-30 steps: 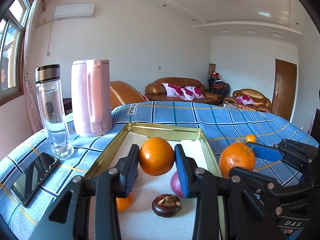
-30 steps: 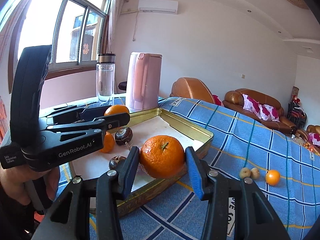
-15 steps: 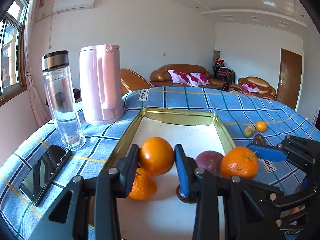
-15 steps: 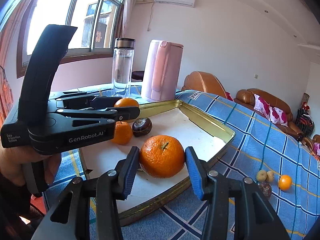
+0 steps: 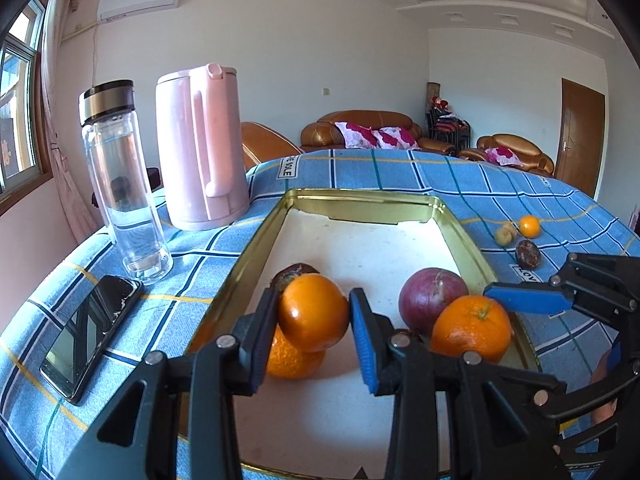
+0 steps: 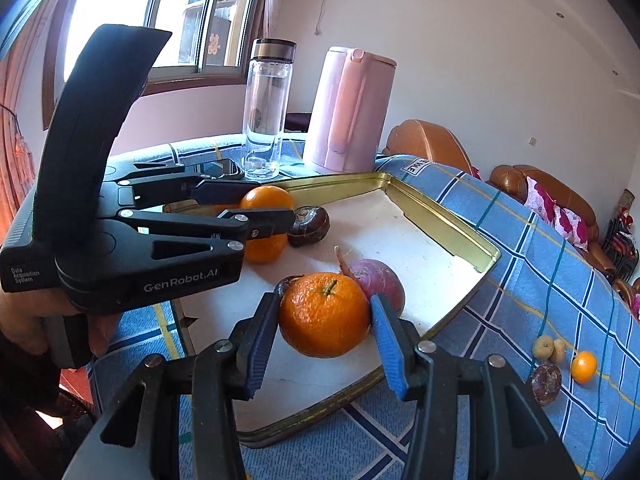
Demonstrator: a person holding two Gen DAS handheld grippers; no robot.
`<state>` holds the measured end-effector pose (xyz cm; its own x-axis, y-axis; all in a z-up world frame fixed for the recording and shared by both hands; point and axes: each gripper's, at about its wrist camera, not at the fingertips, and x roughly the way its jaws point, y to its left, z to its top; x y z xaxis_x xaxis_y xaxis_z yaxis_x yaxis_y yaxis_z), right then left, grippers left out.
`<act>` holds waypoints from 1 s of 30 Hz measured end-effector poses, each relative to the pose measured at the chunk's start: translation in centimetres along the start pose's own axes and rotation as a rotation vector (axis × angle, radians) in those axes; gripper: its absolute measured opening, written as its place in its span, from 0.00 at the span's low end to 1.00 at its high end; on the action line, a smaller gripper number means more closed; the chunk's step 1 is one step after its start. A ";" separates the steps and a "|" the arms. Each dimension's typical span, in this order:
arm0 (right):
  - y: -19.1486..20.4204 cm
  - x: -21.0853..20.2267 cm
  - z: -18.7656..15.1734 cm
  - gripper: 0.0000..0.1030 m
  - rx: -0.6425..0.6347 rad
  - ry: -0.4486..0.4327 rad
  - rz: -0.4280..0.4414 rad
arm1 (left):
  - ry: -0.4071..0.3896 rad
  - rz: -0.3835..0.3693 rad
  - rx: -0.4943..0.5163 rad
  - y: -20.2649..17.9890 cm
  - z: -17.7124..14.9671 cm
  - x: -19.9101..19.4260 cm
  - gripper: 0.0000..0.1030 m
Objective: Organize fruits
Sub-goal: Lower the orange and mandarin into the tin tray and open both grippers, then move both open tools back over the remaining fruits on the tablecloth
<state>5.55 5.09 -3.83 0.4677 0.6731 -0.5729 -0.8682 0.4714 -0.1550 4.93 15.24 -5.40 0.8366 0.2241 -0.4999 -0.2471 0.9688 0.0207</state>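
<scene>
Over the gold tray (image 5: 262, 236), each gripper's jaws clamp an orange between them.

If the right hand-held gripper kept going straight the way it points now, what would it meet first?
Probably the purple onion. The right hand-held gripper is shut on an orange, and the onion lies just behind it in the tray. Whether they already touch is unclear.
</scene>
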 end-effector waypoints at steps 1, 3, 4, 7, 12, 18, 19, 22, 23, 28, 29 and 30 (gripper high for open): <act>0.0 0.0 0.0 0.48 0.001 -0.001 0.004 | 0.000 0.002 0.000 0.0 0.0 0.0 0.37; -0.2 -0.3 0.0 0.48 0.006 -0.014 -0.002 | -0.001 0.010 0.000 -0.1 0.0 -0.1 0.38; -0.4 -0.3 0.0 0.48 0.013 -0.016 0.000 | -0.001 0.012 0.002 -0.1 0.0 -0.1 0.40; -0.8 -0.7 -0.1 0.49 0.020 -0.024 -0.020 | -0.008 0.019 0.006 -0.3 0.1 -0.4 0.50; -2.8 -2.8 -0.4 0.49 0.040 -0.059 -0.081 | -0.070 0.035 -0.022 -0.5 0.9 -1.7 0.76; -7.8 -4.9 -1.3 0.58 0.130 -0.057 -0.191 | -0.125 0.023 -0.049 -1.7 2.4 -2.8 0.95; -8.7 -5.0 -1.5 0.58 0.151 -0.048 -0.209 | -0.134 0.025 -0.051 -2.0 2.7 -2.9 0.96; -10.9 -5.0 -2.2 0.58 0.193 -0.008 -0.276 | -0.143 0.011 -0.049 -3.1 3.7 -2.9 0.98; -11.7 -4.8 -2.4 0.58 0.207 0.011 -0.299 | -0.141 0.006 -0.050 -3.4 4.0 -2.8 0.98; -15.5 -3.2 -3.7 0.58 0.284 0.106 -0.385 | -0.130 -0.029 -0.068 -4.8 5.3 -2.0 1.00; -16.2 -2.6 -3.9 0.58 0.297 0.128 -0.392 | -0.127 -0.031 -0.069 -5.2 5.5 -1.8 1.00; -16.9 -2.0 -4.0 0.58 0.314 0.142 -0.389 | -0.125 -0.040 -0.066 -5.6 5.7 -1.7 1.00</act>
<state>18.56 -6.54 -3.29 0.7001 0.3401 -0.6279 -0.5325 0.8345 -0.1417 7.68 10.09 0.30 0.8997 0.2013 -0.3873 -0.2409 0.9689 -0.0560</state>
